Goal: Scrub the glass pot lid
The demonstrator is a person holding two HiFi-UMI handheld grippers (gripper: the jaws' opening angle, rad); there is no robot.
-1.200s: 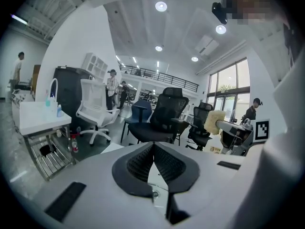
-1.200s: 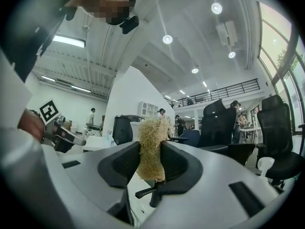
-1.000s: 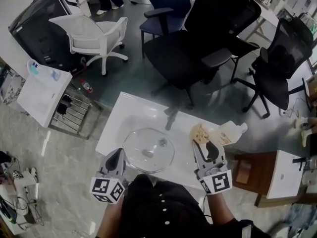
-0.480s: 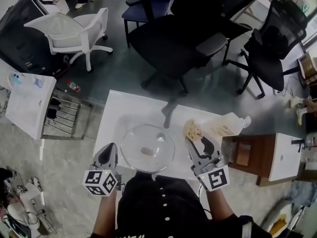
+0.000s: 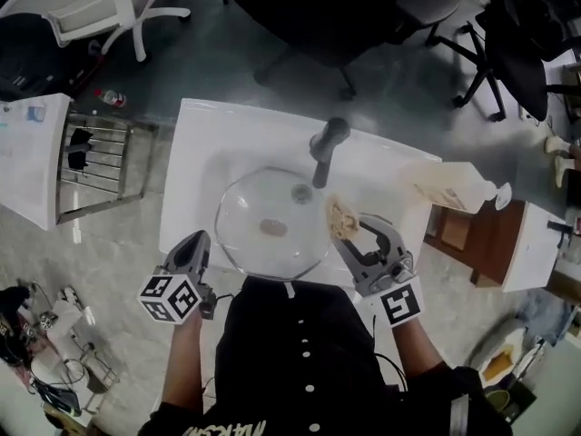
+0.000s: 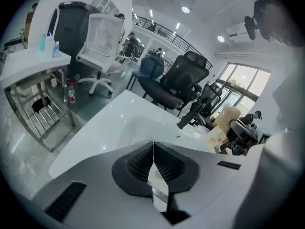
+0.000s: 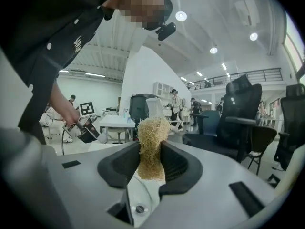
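The glass pot lid (image 5: 270,223) lies dome-up in the basin of the white sink (image 5: 204,139), its knob near the centre. In the head view my right gripper (image 5: 342,228) is shut on a tan fibre scrubber (image 5: 339,214), which sits at the lid's right rim. The right gripper view shows the scrubber (image 7: 151,140) pinched between the two pads. My left gripper (image 5: 196,242) sits just off the lid's lower-left rim with nothing in it. In the left gripper view its jaws (image 6: 153,149) are pressed together, pointing down over the sink (image 6: 114,120).
A dark faucet (image 5: 323,146) stands behind the lid. A soap bottle (image 5: 451,189) lies at the sink's right end, beside a wooden stand (image 5: 474,236). A metal rack (image 5: 95,166) is left of the sink. Office chairs (image 5: 318,7) crowd the far side.
Both grippers have dropped toward the sink. The scrubber in the right gripper has come in to the lid's right rim, and the left gripper has sunk beside the lid's left rim.
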